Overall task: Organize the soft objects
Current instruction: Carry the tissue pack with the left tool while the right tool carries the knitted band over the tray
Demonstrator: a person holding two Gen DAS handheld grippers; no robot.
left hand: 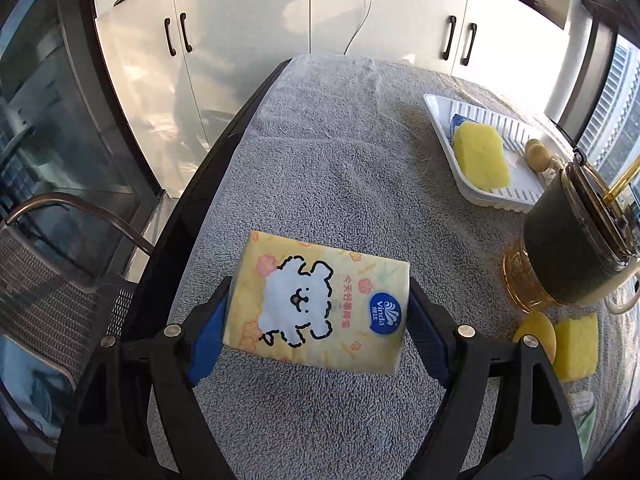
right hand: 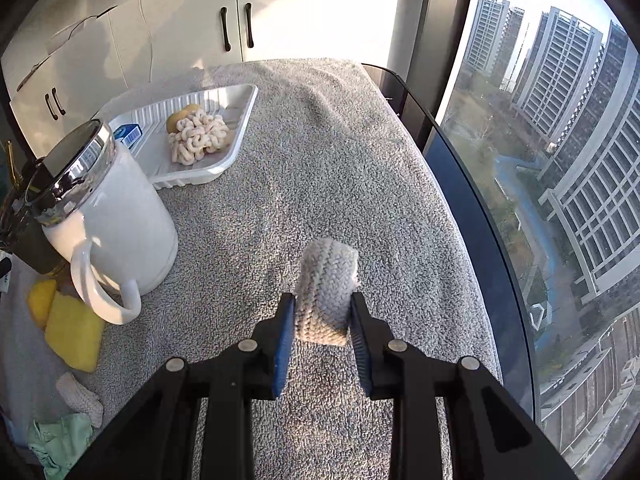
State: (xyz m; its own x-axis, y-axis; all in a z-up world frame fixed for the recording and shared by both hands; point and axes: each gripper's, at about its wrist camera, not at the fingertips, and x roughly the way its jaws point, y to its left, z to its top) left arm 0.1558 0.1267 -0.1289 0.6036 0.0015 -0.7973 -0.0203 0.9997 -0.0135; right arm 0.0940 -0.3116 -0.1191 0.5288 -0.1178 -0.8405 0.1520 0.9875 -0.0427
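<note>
My left gripper [left hand: 318, 300] is shut on a yellow tissue pack [left hand: 316, 300] printed with a white dog, held tilted above the grey towel [left hand: 340, 168]. My right gripper [right hand: 322, 312] is shut on a folded piece of white woven cloth [right hand: 326, 284], lifted over the same towel [right hand: 320, 160]. A white ribbed tray [left hand: 440, 116] at the far right in the left wrist view holds a yellow sponge [left hand: 482, 156] and a small blue pack [left hand: 458, 122]. The right wrist view shows that tray [right hand: 240, 136] with a cream knotted rope bundle [right hand: 198, 138] and the blue pack [right hand: 128, 134].
A white lidded mug [right hand: 112, 216] and a dark glass jar [left hand: 576, 240] stand near the tray. Yellow sponges [right hand: 72, 332] lie beside the mug, with a green cloth [right hand: 60, 440] and a white knit piece [right hand: 80, 398] nearby. The table edge and window run along the right [right hand: 460, 184].
</note>
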